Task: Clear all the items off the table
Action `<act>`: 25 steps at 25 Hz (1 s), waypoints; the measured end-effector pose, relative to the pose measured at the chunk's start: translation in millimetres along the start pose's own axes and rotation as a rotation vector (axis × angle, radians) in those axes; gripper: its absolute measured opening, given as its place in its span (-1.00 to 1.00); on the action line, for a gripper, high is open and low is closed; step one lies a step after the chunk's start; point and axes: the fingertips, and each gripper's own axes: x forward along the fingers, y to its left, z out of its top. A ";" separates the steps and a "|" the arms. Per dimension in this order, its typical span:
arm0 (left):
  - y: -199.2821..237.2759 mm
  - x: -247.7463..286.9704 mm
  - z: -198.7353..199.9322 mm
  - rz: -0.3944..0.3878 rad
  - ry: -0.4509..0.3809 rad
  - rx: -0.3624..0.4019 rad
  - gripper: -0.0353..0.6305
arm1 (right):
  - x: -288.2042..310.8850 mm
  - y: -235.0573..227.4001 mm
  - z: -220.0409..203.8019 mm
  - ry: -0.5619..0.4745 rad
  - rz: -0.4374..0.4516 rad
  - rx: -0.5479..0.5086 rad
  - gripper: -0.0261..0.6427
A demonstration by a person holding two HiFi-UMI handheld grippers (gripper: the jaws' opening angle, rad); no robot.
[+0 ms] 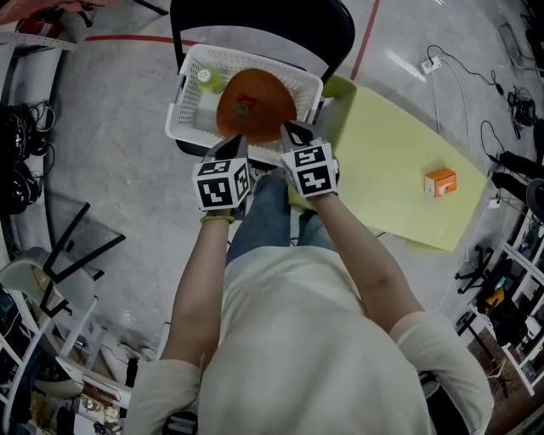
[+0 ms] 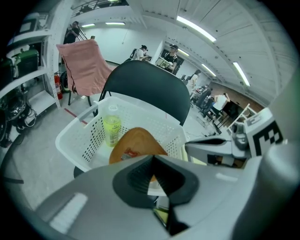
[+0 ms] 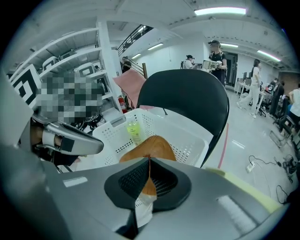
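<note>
Bench note: we are finding the basket (image 1: 183,102) sitting on the chair (image 1: 255,21), just left of the table (image 1: 391,153). The bag (image 1: 255,102) is lying in the basket's middle. The bottle (image 1: 208,80) is sitting behind and left of it, in the far left corner. The box (image 1: 440,182) is resting on the table's right part, well apart from the basket. The left gripper (image 1: 240,141) and right gripper (image 1: 290,130) are sitting side by side at the basket's near rim, each pinching the bag's near edge.

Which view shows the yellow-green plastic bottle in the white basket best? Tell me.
The left gripper view: the yellow-green plastic bottle stands side-on, cap and body plain. The right gripper view shows the bottle smaller. The head view shows only the bottle's top from above.
</note>
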 end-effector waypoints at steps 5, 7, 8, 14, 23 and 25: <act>-9.0 -2.9 4.3 -0.009 -0.018 0.012 -0.87 | -10.0 -3.4 -0.4 -0.017 -0.019 0.014 -0.92; -13.5 -3.6 4.6 -0.016 -0.018 0.025 -0.87 | -14.5 -4.5 -1.5 -0.024 -0.027 0.022 -0.92; -16.4 -4.2 4.1 -0.021 -0.017 0.032 -0.87 | -17.4 -5.1 -2.7 -0.027 -0.031 0.025 -0.92; -38.9 -6.4 -0.8 -0.058 -0.001 0.083 -0.87 | -38.8 -14.2 -12.6 -0.048 -0.070 0.064 -0.92; -85.2 -7.6 -11.6 -0.114 0.023 0.169 -0.87 | -80.8 -40.9 -33.2 -0.082 -0.143 0.133 -0.93; -100.0 -7.9 -14.0 -0.126 0.024 0.188 -0.87 | -92.7 -49.6 -39.2 -0.093 -0.157 0.147 -0.92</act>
